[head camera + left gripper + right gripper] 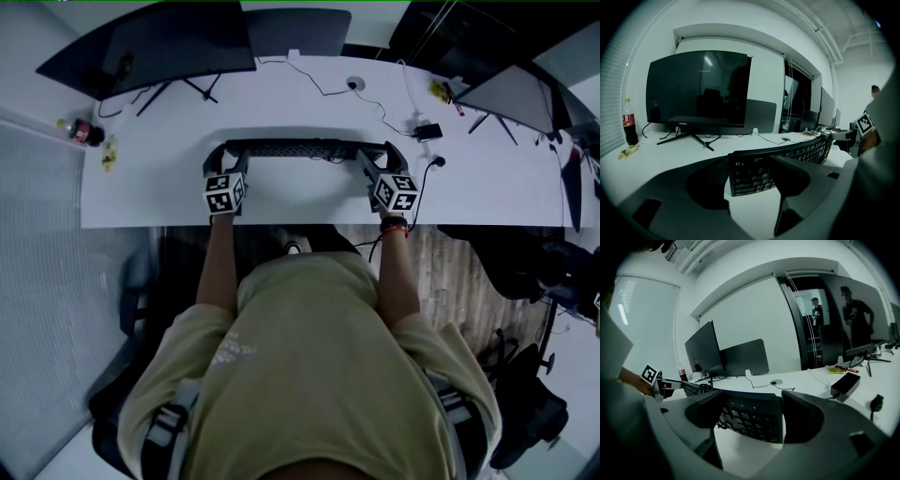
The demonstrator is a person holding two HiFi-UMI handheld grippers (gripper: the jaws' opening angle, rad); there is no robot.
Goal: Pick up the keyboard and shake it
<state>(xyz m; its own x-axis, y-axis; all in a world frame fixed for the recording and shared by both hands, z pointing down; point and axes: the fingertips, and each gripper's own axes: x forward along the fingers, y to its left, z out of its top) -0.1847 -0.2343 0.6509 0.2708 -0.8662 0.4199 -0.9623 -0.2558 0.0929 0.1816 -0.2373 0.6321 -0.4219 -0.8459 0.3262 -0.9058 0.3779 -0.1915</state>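
Observation:
A black keyboard (291, 149) is held between my two grippers over the white desk (300, 202), in front of the person. My left gripper (223, 157) is shut on the keyboard's left end (750, 171), and that end fills the gap between its jaws. My right gripper (377, 159) is shut on the right end (752, 418) in the same way. In both gripper views the keyboard is tilted with its keys facing the cameras, and white desk shows beneath its lower edge. Its coiled cable (691, 390) hangs near the far end.
A large dark monitor (155, 47) stands at the back left, another monitor (511, 94) at the back right. A cola bottle (82, 131) lies at the left edge. A black power adapter (427, 130) and cables lie back right. Two people (853, 315) stand behind the glass.

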